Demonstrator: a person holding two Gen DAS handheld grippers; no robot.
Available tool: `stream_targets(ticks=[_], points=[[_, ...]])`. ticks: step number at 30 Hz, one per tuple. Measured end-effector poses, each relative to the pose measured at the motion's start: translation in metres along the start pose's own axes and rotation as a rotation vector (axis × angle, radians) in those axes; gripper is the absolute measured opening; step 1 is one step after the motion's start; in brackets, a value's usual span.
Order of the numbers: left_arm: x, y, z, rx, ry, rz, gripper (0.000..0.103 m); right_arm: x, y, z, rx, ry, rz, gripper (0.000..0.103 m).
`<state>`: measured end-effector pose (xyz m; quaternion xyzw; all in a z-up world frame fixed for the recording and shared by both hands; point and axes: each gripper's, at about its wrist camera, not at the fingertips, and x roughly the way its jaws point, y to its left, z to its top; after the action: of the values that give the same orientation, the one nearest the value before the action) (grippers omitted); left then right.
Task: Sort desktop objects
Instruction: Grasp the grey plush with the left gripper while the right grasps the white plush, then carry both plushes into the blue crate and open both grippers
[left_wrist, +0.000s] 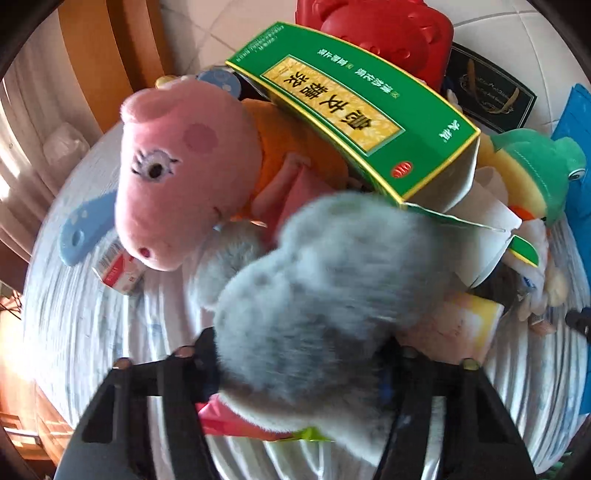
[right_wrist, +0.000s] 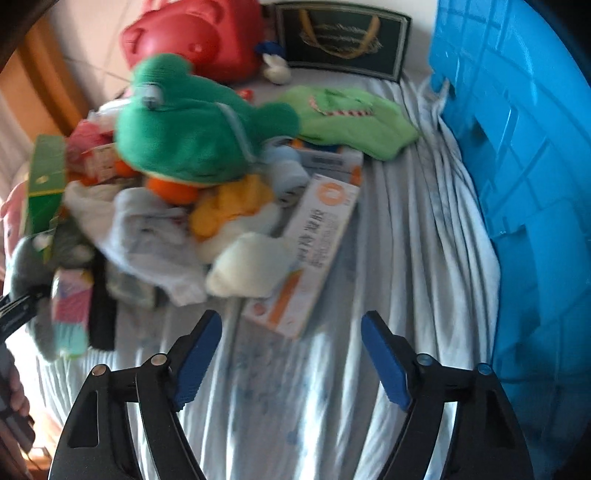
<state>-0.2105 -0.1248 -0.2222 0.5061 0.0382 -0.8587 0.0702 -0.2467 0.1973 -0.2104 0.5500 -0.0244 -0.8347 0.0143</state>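
Observation:
My left gripper (left_wrist: 299, 354) is shut on a grey plush toy (left_wrist: 325, 288), which fills the space between its jaws; the toy also shows at the left edge of the right wrist view (right_wrist: 26, 266). Beyond it lie a pink pig plush (left_wrist: 177, 177) and a green medicine box (left_wrist: 354, 110). My right gripper (right_wrist: 291, 332) is open and empty above the pale sheet (right_wrist: 303, 398). Ahead of it lie a white and orange box (right_wrist: 314, 243), a white sock (right_wrist: 251, 266) and a green frog plush (right_wrist: 192, 125).
A blue plastic crate (right_wrist: 524, 155) stands along the right. A red plastic case (right_wrist: 195, 37) and a dark bag (right_wrist: 343, 40) are at the back. A green cloth (right_wrist: 351, 118) lies near the crate. A small red and white carton (left_wrist: 118, 269) lies beside the pig.

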Motion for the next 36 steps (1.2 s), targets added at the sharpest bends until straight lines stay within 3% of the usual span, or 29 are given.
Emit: stream_targets(ticks=[3,7,14,17,18,20,28,36], points=[[-0.018,0.014,0.0,-0.045,-0.024,-0.038,0.05,0.005,-0.012,0.009,0.052,0.001,-0.003,0.079],[-0.043,0.029,0.006,-0.067,-0.081,-0.005,0.05,0.011,-0.013,0.017,0.053,0.012,-0.003,0.079],[-0.042,0.04,0.007,-0.09,-0.076,0.034,0.05,0.014,0.02,0.026,-0.069,-0.01,0.043,0.077],[-0.04,0.04,0.004,-0.098,-0.061,0.028,0.05,0.032,0.027,0.032,-0.086,0.014,0.036,0.063],[-0.042,0.037,0.001,-0.093,-0.061,0.031,0.05,0.04,0.028,0.033,-0.083,0.032,0.046,0.05],[-0.047,0.036,-0.001,-0.084,-0.069,0.037,0.05,0.041,0.029,0.033,-0.077,0.031,0.046,0.046],[-0.106,0.019,0.008,-0.012,-0.207,-0.005,0.05,-0.044,0.03,0.025,-0.042,-0.12,0.064,0.043],[-0.161,-0.014,0.019,0.111,-0.331,-0.147,0.05,-0.16,0.026,0.006,0.024,-0.363,0.033,0.043]])
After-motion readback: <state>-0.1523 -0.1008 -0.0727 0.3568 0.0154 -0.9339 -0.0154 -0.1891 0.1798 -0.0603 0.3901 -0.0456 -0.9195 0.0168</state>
